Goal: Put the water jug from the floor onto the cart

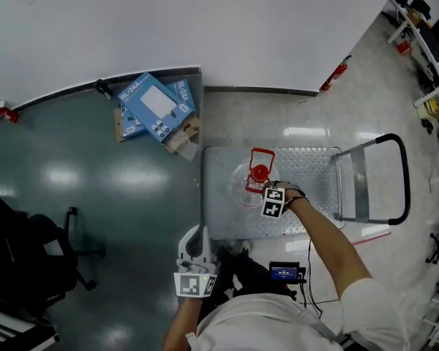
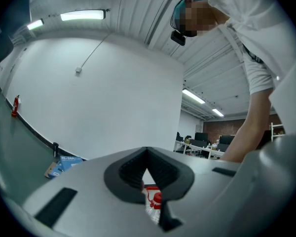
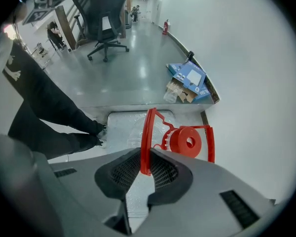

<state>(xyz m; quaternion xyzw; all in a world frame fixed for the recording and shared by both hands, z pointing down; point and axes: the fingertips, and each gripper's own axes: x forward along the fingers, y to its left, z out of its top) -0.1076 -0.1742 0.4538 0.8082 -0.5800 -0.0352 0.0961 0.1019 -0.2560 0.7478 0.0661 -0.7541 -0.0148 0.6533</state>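
The clear water jug (image 1: 250, 185) with a red cap (image 1: 259, 172) and a red carry handle (image 1: 262, 154) stands on the cart's metal deck (image 1: 311, 170). My right gripper (image 1: 268, 189) points down over it, shut on the red handle (image 3: 149, 127) beside the cap (image 3: 186, 141); the handle's bar runs between the dark pads of the gripper (image 3: 145, 169). My left gripper (image 1: 196, 241) hovers level off the cart's near edge with its jaws shut and nothing in them. Through the slit under its tips (image 2: 147, 158) a bit of the jug (image 2: 154, 204) shows.
The cart's push bar (image 1: 399, 178) rises at its right end. Blue cardboard boxes (image 1: 155, 108) lie against the white wall at the back left. An office chair (image 1: 36, 258) stands at the left. A small black device (image 1: 284, 272) lies on the floor by the person's legs (image 3: 54, 122).
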